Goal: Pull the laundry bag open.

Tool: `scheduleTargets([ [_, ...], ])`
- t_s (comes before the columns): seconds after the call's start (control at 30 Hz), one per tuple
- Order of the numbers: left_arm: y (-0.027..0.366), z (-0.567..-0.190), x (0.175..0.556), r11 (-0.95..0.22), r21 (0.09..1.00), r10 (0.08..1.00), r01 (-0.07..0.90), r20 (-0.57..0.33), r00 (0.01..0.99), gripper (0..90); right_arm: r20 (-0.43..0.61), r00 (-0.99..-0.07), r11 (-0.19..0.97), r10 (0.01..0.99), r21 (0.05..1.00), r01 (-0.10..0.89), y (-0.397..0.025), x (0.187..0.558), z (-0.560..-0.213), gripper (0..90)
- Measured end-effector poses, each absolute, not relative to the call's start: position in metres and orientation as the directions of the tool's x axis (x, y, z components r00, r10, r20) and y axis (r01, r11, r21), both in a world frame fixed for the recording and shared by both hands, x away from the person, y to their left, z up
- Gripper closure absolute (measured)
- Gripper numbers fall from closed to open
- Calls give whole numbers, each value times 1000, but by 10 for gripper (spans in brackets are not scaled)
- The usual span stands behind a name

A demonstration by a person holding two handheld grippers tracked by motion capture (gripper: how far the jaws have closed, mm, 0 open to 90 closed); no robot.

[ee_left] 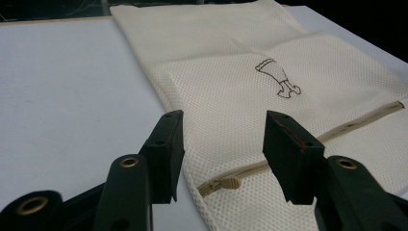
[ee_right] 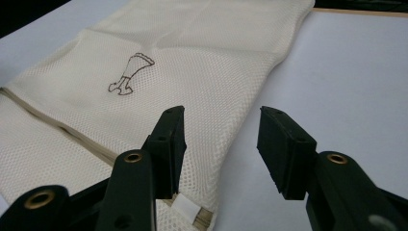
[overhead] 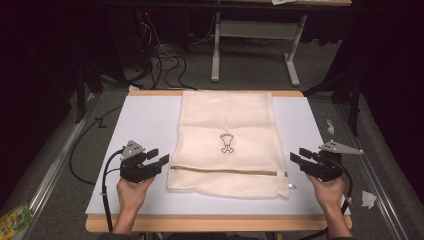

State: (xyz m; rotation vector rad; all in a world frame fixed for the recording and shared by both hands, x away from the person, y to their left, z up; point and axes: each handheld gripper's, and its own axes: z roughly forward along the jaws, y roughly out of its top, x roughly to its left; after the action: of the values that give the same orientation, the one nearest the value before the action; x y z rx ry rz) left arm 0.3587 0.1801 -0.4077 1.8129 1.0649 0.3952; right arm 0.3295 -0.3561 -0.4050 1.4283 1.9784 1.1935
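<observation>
Both grippers, left gripper (overhead: 159,161) and right gripper (overhead: 299,156), gape empty beside the cream mesh zippered laundry bag (overhead: 227,142); limp, light fabric, probably best pinched at the near corners.

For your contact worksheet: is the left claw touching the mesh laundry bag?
Apart. In the high view, the left claw sits open beside the mesh laundry bag, with a strip of white table showing between its tips and the bag's edge.

Cream mesh bag (overhead: 227,120) (fine dotted weave) with dark outline emblem (overhead: 227,143); tan zip (overhead: 227,171); white mat (overhead: 145,130); black grippers, left (overhead: 159,156) and right (overhead: 300,156); grey floor (overhead: 60,180).
</observation>
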Motion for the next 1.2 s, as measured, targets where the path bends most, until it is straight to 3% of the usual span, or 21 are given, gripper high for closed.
scheduleTargets([
  [0.63,232,-397,347,-79,878,829,473,-205,520,482,148,-337,46,930,861,507,-384,318,-390,537],
  [1.2,257,-413,338,-38,865,855,500,-230,464,451,180,-284,-16,942,868,496,-410,304,-405,535],
])
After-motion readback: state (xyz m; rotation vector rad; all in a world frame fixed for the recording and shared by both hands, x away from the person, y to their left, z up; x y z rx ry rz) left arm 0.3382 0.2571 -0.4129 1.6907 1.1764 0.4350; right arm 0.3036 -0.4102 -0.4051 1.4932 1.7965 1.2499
